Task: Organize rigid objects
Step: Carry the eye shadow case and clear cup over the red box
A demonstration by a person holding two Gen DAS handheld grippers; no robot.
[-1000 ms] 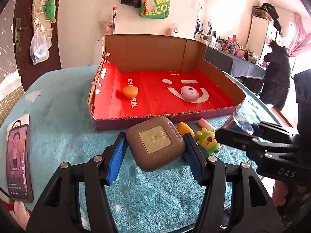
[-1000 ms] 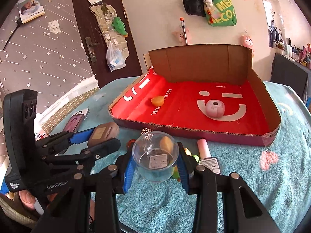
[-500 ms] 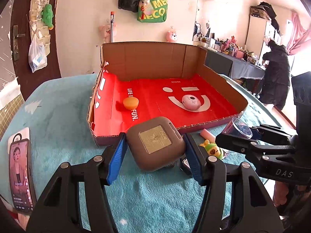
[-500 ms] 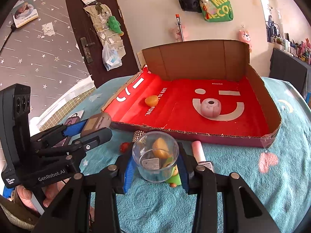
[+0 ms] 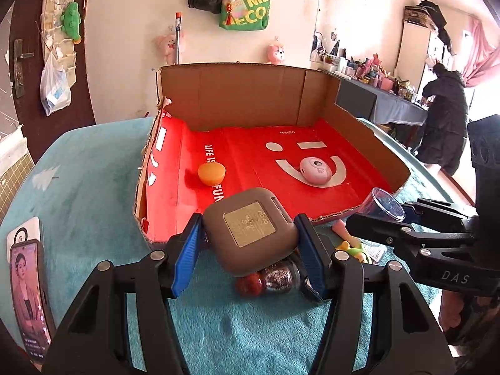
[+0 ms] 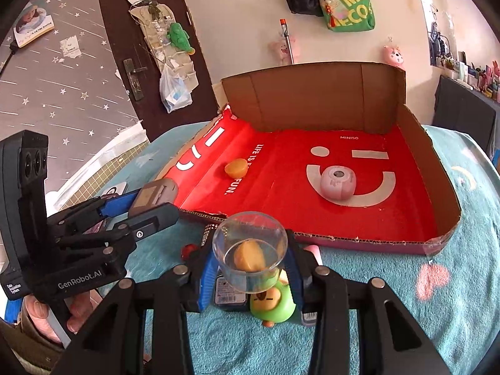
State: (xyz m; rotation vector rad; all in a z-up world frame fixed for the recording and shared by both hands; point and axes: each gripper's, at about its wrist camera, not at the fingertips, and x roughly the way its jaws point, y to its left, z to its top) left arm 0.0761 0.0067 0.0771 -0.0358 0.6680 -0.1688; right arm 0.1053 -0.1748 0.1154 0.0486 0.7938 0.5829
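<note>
the left gripper point(image 5: 250, 243) clamps one brown case point(image 5: 250, 232); the right gripper point(image 6: 248, 268) clamps one clear cup point(image 6: 250, 250), both before the box point(image 6: 312, 100). two items lie inside, on lettering "miniso" and "life is fun."

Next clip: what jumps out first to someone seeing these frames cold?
The big open cardboard box with a red smiley-printed floor fills the middle of the teal table cover, holding only an orange round piece and a pink round case. In front of it, the left gripper clamps a brown rounded-square case, and the right gripper clamps a clear plastic cup.
</note>
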